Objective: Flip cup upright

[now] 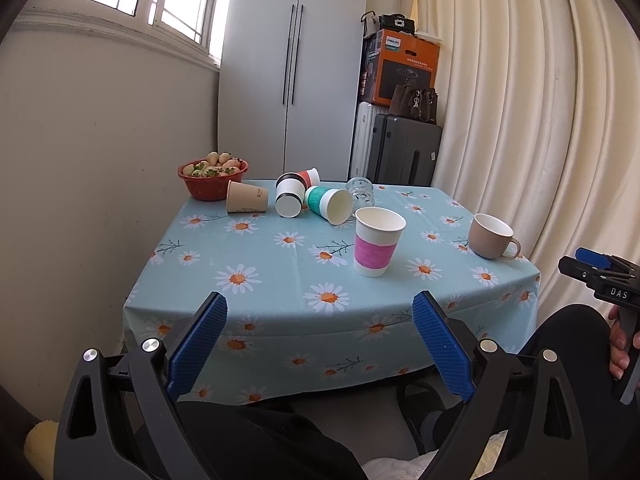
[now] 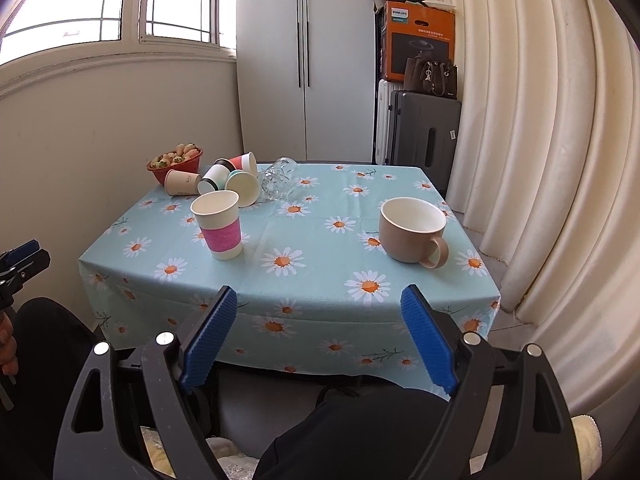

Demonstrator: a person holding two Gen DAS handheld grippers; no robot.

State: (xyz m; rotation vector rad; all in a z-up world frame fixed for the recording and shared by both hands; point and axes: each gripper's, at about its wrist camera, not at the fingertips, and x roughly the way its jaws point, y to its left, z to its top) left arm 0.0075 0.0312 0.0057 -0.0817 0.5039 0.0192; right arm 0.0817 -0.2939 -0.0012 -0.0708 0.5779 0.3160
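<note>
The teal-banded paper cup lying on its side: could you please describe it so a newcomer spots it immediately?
On the daisy-print tablecloth, look to the far cluster beside the red fruit bowl. The teal-banded paper cup lies tipped next to the clear glass, the only one banded teal.

Table stood in room corner under blue daisy-print cloth. Window at upper left admitted daylight over plain cream wall. White two-door wardrobe stood behind. Grey suitcase carried orange box and brown handbag. Cream pleated curtain covered right side.
</note>
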